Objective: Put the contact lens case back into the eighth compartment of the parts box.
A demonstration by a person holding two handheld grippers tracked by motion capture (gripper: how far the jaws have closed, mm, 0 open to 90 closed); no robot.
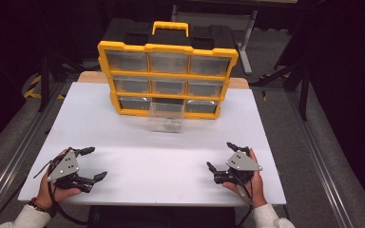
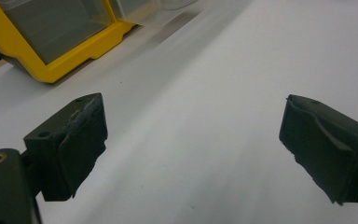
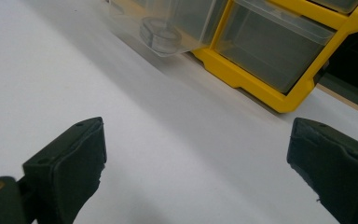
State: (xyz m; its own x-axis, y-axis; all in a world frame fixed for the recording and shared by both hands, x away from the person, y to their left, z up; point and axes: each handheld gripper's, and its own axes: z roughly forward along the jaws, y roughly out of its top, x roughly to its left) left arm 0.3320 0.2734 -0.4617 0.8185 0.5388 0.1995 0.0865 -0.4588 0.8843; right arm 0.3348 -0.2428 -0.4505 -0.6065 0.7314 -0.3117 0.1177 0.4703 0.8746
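A yellow and black organizer [image 1: 167, 76] with clear drawers stands upright at the back of the white table [image 1: 123, 137]. Its bottom middle drawer [image 1: 166, 118] is pulled out toward me and holds small dark ring-like parts [image 3: 158, 35]. At the front left, my left gripper [image 1: 97, 162] rests open on the table, nothing between its jaws [image 2: 191, 126]. My right gripper [image 1: 219, 155] sits at the front right, open and empty too [image 3: 196, 140]. It faces the pulled-out drawer [image 3: 168, 23] and the organizer's corner [image 3: 279, 93].
A strip of wooden board [image 1: 92, 76] shows behind the white surface. Metal rails [image 1: 19, 147] run along both sides of the table over dark floor. A grey stand [image 1: 247, 42] is behind the organizer. Bare white surface lies between the grippers and the organizer.
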